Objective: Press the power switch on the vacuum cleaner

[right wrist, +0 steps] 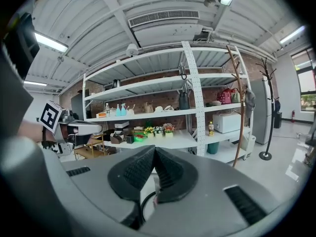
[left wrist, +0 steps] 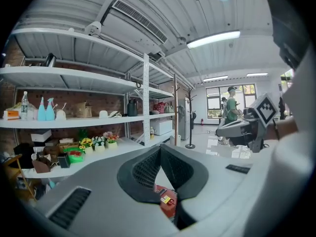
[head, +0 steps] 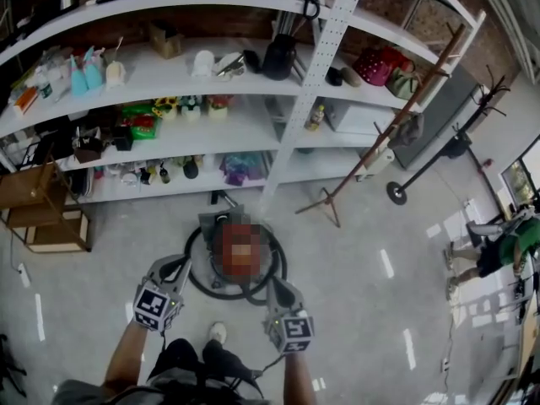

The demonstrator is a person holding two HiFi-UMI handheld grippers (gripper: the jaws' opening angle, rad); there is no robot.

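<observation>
The white shelving unit [head: 253, 133] fills the head view from 9 round to 2 o'clock. It is loaded with bottles, potted flowers and bags, and a wooden coat stand [head: 380, 142] leans at its 3 o'clock end. Below it lies pale grey floor [head: 363, 310].

The vacuum cleaner [head: 216, 224] sits on that floor at the middle of the picture, straight ahead of the person at 12 o'clock. It is a red canister, and its black hose [head: 193, 268] curls in a ring round it. Most of its top is covered by a blurred patch, so the power switch cannot be made out.

The left gripper [head: 175, 268] hangs at the canister's 8 o'clock and the right gripper [head: 279, 290] at its 5 o'clock. Both are near the hose ring, and neither touches the machine.

In the left gripper view the two jaws of the left gripper [left wrist: 159, 149] meet at their tips with nothing between them. A sliver of the red body [left wrist: 166, 202] shows below. The right gripper [right wrist: 154, 149] is likewise pinched together and empty.

By my reading, this is the approach and the switch is not yet pressed. Both gripper cameras face the shelves, not the canister. The next move calls for tipping one closed gripper downward, finding the switch on the top and pushing it squarely with the joined tips, clear of the hose.
</observation>
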